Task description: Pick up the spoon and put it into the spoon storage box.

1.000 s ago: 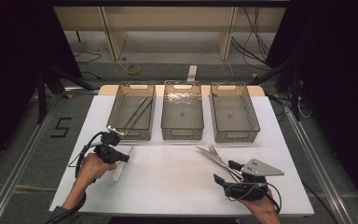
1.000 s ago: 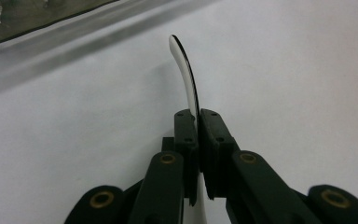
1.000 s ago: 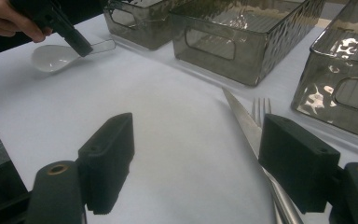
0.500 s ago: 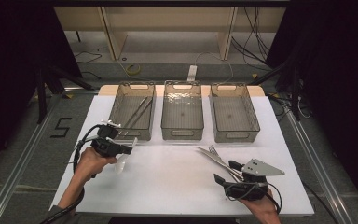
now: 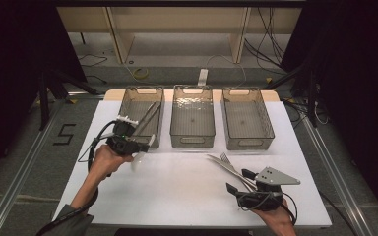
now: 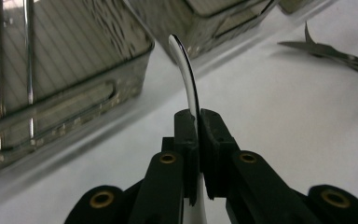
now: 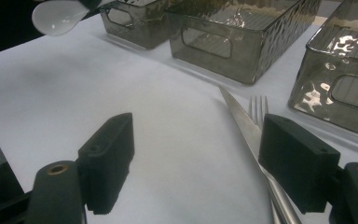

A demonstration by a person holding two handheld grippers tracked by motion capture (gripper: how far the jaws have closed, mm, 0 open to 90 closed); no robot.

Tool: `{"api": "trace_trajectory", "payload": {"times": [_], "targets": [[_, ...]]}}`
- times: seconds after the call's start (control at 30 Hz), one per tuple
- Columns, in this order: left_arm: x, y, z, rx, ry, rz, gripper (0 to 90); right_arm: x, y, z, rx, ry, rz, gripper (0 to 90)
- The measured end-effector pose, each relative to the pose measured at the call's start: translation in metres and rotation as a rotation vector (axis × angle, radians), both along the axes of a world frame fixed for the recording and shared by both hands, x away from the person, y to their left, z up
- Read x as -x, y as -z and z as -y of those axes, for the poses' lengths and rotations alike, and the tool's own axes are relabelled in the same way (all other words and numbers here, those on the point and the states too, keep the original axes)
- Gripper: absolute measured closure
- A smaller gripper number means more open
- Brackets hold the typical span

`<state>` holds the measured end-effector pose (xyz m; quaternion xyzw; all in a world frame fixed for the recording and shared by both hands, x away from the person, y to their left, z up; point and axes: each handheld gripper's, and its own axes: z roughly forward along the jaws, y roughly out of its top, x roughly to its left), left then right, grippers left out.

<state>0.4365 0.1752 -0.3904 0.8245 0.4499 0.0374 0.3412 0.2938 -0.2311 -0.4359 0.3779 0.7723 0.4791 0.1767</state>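
- Your left gripper (image 5: pixel 137 147) is clamped on a spoon (image 6: pixel 186 74), held above the white table (image 5: pixel 177 196) at its near-left part.
- In the left gripper view the two black jaws pinch the spoon's handle edge-on, and the handle curves up and away from them towards the bins.
- In the high view the spoon's pale bowl hangs just below that gripper, on its near side; the right gripper view shows the same bowl at its top left corner.
- The spoon is just in front of the left bin (image 5: pixel 140 115), near its front wall, and appears clear of the table, though the gap is hard to judge.
- The left bin holds two long metal utensils leaning along its length.
- The middle bin (image 5: pixel 192 118) and the right bin (image 5: pixel 246 120) stand beside it in a row across the far side.
- Your right gripper (image 5: pixel 240 180) rests at the near right with its jaws wide apart, gripping nothing.
- A knife (image 7: pixel 244 126) and a fork (image 7: pixel 259 109) lie on the table by its right-hand jaw, pointing towards the bins.
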Motion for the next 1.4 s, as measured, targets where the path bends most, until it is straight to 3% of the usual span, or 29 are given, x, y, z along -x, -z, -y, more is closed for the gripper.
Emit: {"api": "trace_trajectory", "payload": {"times": [0.17, 0.7, 0.9, 1.4], "targets": [[-0.012, -0.009, 0.018, -0.005, 0.014, 0.018, 85.6, 0.001, -0.001, 0.001, 0.0, -0.001, 0.0, 27.2], [-0.034, -0.013, 0.013, 0.053, -0.043, 0.046, 85.6, 0.001, -0.001, 0.001, -0.004, 0.003, -0.002, 27.2], [-0.043, -0.019, 0.022, 0.054, -0.039, 0.07, 85.6, 0.0, 0.0, 0.001, -0.004, -0.001, -0.001, 27.2], [-0.07, -0.028, 0.048, 0.08, -0.046, 0.072, 85.6, 0.001, -0.001, 0.001, -0.004, -0.003, 0.0, 27.2]]}}
